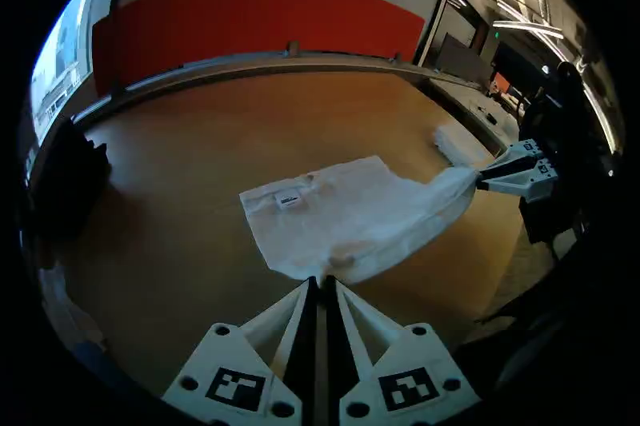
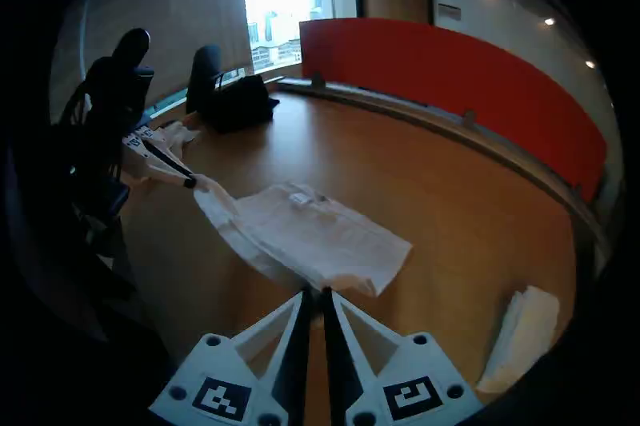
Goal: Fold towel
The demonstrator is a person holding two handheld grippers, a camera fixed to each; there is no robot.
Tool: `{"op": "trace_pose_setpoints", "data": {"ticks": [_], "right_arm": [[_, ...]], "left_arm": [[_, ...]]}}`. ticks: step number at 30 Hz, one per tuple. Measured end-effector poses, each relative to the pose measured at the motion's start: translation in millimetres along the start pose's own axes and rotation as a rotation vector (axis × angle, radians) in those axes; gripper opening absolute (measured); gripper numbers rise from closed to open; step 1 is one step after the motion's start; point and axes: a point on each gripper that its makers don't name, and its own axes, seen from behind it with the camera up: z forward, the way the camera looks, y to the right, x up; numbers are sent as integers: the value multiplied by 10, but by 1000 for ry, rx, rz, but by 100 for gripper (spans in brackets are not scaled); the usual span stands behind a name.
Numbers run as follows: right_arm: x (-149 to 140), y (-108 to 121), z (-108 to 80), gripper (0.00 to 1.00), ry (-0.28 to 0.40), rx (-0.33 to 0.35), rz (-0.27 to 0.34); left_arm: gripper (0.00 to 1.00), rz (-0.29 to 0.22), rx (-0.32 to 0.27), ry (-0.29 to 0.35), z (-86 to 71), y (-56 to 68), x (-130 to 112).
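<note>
**Left gripper view**
- A black bag (image 1: 68, 174) sits at the left edge of the wooden table (image 1: 200, 138).
- A red partition (image 1: 256, 14) runs along the far edge of the table.
- The towel (image 1: 352, 214) is white and lies near the middle of the table, mostly flat. A small label (image 1: 288, 200) faces up on its left part.
- The left gripper (image 1: 324, 286) is at the near edge of the towel. Its fingers are pressed together, with that edge caught between the tips.
- At the right, the right gripper (image 1: 482, 179) is clamped on a corner of the towel. The cloth is drawn out rightward to it.
- A stack (image 1: 460, 142) of folded white cloth lies just beyond that corner, at the right edge of the table.

**Right gripper view**
- Two dark chairs (image 2: 120, 58) stand at the far left, and the bag is on the table beside them.
- The left gripper is at the left, closed on a corner of the towel.
- From that corner the towel runs right to the middle of the table, where its main part lies flat.
- The right gripper is at the near edge of the towel, fingers together on the cloth.
- The stack lies at the near right, well apart from the towel.
- The partition curves along the far right edge.
</note>
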Motion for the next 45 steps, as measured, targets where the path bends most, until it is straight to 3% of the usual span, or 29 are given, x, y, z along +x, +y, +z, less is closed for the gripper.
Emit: {"op": "trace_pose_setpoints", "data": {"ticks": [9,21,33,45], "right_arm": [[32,112,112,10,-21,-5,-30],[140,421,437,10,-43,-22,-41],[181,633,701,10,-71,-24,-29],[-58,729,965,12,-138,-27,-3]], "left_arm": [[7,-15,20,12,111,-83,87],[7,-79,42,4,429,-284,219],[7,-50,50,-27,674,-431,294],[8,-61,81,-70,1023,-579,168]]}}
